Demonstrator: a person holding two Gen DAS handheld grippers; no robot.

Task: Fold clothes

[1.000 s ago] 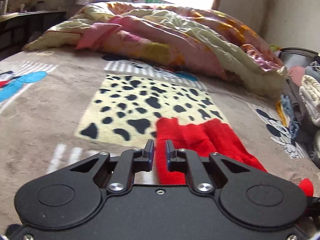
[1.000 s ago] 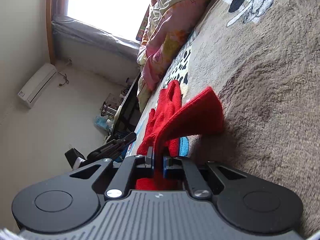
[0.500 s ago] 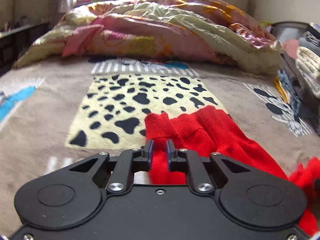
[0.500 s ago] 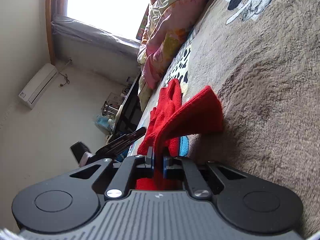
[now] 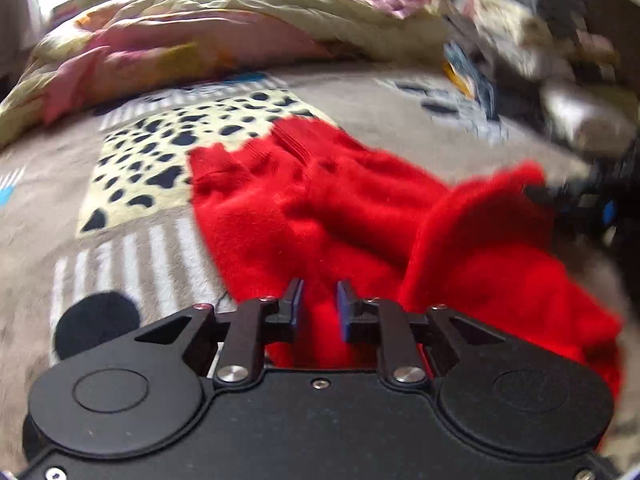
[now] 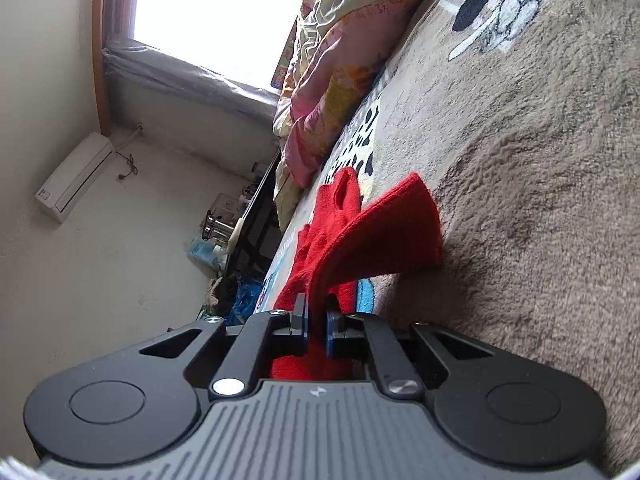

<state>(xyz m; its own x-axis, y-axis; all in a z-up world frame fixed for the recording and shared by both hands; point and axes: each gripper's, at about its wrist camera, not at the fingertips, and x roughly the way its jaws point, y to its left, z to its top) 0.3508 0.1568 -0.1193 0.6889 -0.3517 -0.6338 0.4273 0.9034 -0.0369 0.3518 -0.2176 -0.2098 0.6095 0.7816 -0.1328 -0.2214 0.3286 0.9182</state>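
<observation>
Red knit fabric, a sweater (image 5: 320, 208) by the look of its ribbed edge, lies rumpled on the bed's brown plush blanket (image 5: 48, 200), filling the centre and lower right of the left wrist view. The left gripper (image 5: 318, 306) has just been opening: its jaws stand slightly apart with red cloth between them, though whether the pads press on it I cannot tell. I judge it is letting go after carrying its edge over. Against the earlier frames, the sweater is bunched and doubled where it lay flatter, and the spotted patch sits further left. The right gripper (image 6: 316, 320) is pinched tight on another part of the sweater (image 6: 384, 232), lifting a flap off the blanket (image 6: 540, 160); that view matches a second ago.
</observation>
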